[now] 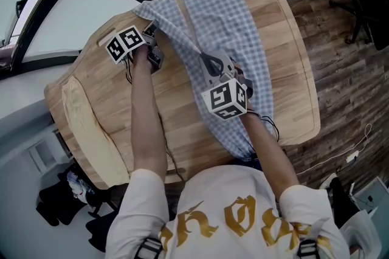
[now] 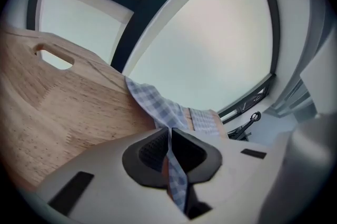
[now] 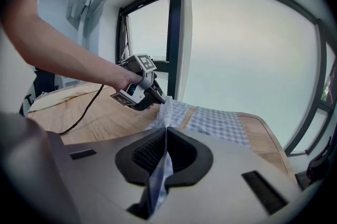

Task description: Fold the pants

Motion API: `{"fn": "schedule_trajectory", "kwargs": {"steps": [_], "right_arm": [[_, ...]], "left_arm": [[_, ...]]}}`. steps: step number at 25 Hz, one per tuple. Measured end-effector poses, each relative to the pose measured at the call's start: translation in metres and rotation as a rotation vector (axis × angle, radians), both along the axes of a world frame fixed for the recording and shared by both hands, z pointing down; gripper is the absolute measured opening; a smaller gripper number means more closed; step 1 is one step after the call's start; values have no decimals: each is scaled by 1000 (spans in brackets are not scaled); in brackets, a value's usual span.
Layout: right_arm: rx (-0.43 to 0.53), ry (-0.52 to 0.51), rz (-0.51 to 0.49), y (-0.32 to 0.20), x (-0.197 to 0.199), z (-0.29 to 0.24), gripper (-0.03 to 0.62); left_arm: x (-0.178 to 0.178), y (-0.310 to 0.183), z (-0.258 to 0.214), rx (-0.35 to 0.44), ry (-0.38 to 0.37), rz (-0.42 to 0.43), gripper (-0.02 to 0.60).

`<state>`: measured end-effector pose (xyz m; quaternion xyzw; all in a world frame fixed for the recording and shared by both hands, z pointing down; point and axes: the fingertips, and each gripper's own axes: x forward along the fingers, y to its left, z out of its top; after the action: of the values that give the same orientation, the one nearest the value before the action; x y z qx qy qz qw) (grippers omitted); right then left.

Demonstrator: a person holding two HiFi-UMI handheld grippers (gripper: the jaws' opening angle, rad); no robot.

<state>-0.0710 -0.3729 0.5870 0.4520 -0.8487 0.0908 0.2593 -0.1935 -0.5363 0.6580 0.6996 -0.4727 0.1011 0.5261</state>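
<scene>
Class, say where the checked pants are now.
In the head view the pants lie along the wooden table's right half, pinched by the left gripper at their far-left corner and the right gripper mid-cloth.

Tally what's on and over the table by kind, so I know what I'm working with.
Checked pants: 1
Grippers: 2, the left gripper and the right gripper, each shut on the pants
Wooden table: 1
Cream cloth at the table's edge: 1
Total: 5
</scene>
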Motion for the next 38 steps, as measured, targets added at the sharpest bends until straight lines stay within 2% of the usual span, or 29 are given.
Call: {"fn": "schedule_trajectory", "kwargs": {"steps": [3, 7, 9, 12, 16, 19, 24, 27, 28, 29, 30, 31, 33, 35, 38], "right_arm": [[-2, -7, 1, 1, 1, -1, 29], [-5, -32, 32, -5, 7, -3, 29], [-5, -52, 57, -10, 13, -6, 29], [2, -79, 102, -18, 27, -14, 29], [14, -97, 190, -28, 60, -23, 29], [16, -106, 272, -32, 96, -25, 29], [-13, -54, 391, -32, 162, -4, 29], [-76, -13, 430, -32, 184, 27, 29], [-109, 6, 430, -31, 188, 41, 29], [-144, 29, 427, -31, 190, 54, 29], [-175, 49, 423, -30, 193, 66, 29], [-195, 56, 420, -28, 195, 74, 31], [-205, 23, 420, -28, 199, 78, 54], [-201, -34, 419, -27, 203, 72, 103], [-199, -70, 415, -18, 213, 66, 141]], "left_arm": [[3, -6, -11, 34, 1, -1, 43], [14, -26, -39, 136, -117, 61, 41], [29, -40, -58, 189, -147, 92, 41], [64, -63, -84, 260, -183, 162, 41], [124, -85, -104, 337, -303, 316, 41], [173, -92, -109, 375, -360, 418, 41], [247, -97, -89, 390, -390, 560, 41], [269, -93, -55, 373, -413, 642, 44], [271, -92, -44, 362, -411, 648, 58], [271, -91, -37, 354, -401, 643, 118], [269, -90, -33, 348, -382, 632, 214], [265, -90, -33, 348, -364, 617, 241], [247, -89, -37, 358, -351, 582, 250], [219, -85, -41, 364, -359, 545, 250], [170, -68, -35, 337, -379, 494, 250]]}}
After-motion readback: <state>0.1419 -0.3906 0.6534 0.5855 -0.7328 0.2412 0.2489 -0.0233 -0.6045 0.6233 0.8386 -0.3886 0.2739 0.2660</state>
